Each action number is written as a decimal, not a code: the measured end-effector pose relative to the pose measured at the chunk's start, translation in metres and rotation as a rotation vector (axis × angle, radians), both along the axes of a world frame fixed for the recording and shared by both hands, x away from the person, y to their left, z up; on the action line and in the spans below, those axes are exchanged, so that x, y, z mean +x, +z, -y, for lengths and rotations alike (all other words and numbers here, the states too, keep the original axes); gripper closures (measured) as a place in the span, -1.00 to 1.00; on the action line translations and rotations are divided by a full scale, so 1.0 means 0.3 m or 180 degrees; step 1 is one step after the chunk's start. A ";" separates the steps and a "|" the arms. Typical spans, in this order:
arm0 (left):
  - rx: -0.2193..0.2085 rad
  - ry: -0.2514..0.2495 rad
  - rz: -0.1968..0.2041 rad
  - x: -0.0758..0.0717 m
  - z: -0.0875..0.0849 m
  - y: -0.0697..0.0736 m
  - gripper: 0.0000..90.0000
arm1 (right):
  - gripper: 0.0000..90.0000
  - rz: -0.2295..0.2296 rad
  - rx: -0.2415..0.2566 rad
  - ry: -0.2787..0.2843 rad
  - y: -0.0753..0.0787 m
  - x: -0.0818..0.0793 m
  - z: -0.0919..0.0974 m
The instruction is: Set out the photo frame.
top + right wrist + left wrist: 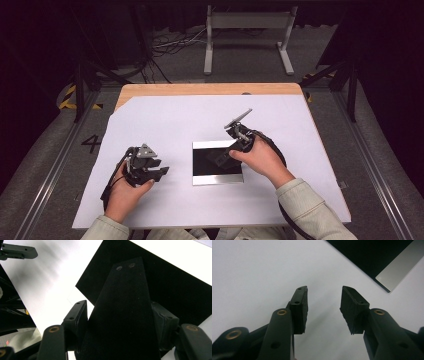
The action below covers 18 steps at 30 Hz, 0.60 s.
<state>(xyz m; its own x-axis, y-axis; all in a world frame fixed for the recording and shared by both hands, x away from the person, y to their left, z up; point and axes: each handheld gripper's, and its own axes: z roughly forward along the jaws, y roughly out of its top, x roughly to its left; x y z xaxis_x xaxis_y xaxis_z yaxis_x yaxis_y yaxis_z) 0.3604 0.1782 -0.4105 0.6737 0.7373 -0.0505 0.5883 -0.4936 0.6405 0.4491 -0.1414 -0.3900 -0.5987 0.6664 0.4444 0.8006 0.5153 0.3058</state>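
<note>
A black rectangular panel [210,170] with silver strips along its near and far edges lies flat in the middle of a white sheet [165,125]. My right gripper [226,156] hangs over the panel's right half, and its jaws [120,305] are shut on a black tapered piece [125,315] with two small round studs at its narrow tip. The piece sticks out past the jaws above the panel [175,290]. My left gripper [161,172] rests on the sheet left of the panel, open [324,290] with nothing between its pads. A corner of the panel [397,267] lies beyond it.
The white sheet covers most of a wooden table [210,89]. A white metal stand [247,35] and loose cables [170,45] are on the floor behind the table. Dark floor and rails run along both sides.
</note>
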 end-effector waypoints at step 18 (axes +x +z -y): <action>0.0027 -0.0024 0.0005 0.004 0.008 -0.005 0.29 | -0.12 0.0098 0.0010 -0.0041 0.005 -0.015 0.002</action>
<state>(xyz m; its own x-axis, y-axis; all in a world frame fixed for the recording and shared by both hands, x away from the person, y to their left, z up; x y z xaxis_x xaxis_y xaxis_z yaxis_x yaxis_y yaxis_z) 0.3617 0.1757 -0.4119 0.6792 0.7327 -0.0433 0.5836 -0.5033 0.6372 0.4447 -0.1420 -0.3885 -0.6036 0.6728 0.4278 0.7973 0.5041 0.3320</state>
